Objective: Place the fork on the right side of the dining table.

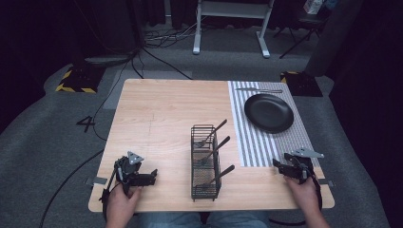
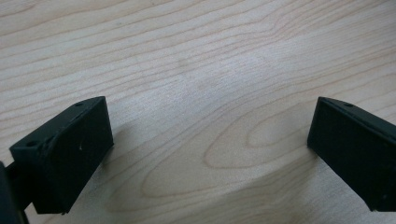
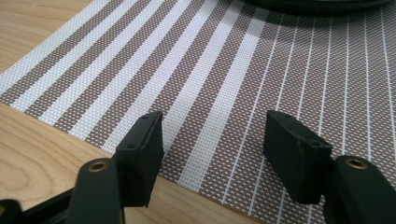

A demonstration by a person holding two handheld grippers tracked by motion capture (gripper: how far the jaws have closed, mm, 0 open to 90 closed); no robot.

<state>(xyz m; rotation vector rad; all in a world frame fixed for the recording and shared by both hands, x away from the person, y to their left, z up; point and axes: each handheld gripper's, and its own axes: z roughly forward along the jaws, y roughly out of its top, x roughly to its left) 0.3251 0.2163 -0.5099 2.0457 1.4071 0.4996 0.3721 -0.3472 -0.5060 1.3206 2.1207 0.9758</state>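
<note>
Resting near table's (image 1: 157,109) front edge, both tongs agape and empty, left tongs (image 1: 153,177), right tongs (image 1: 280,164) at placemat (image 1: 259,142) edge.

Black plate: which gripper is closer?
Right. The right gripper sits at the striped mat's near edge, just below the black plate; the left gripper rests beyond the wire basket.

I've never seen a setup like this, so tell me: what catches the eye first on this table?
Probably the black wire basket near the middle of the light wooden table, with three dark-handled utensils leaning out of its compartments. Next, the round black plate on the brown-and-white striped placemat at the right, a silver utensil lying beyond it. At the near edge, a person's hands hold the left gripper and the right gripper, both open and empty.
</note>
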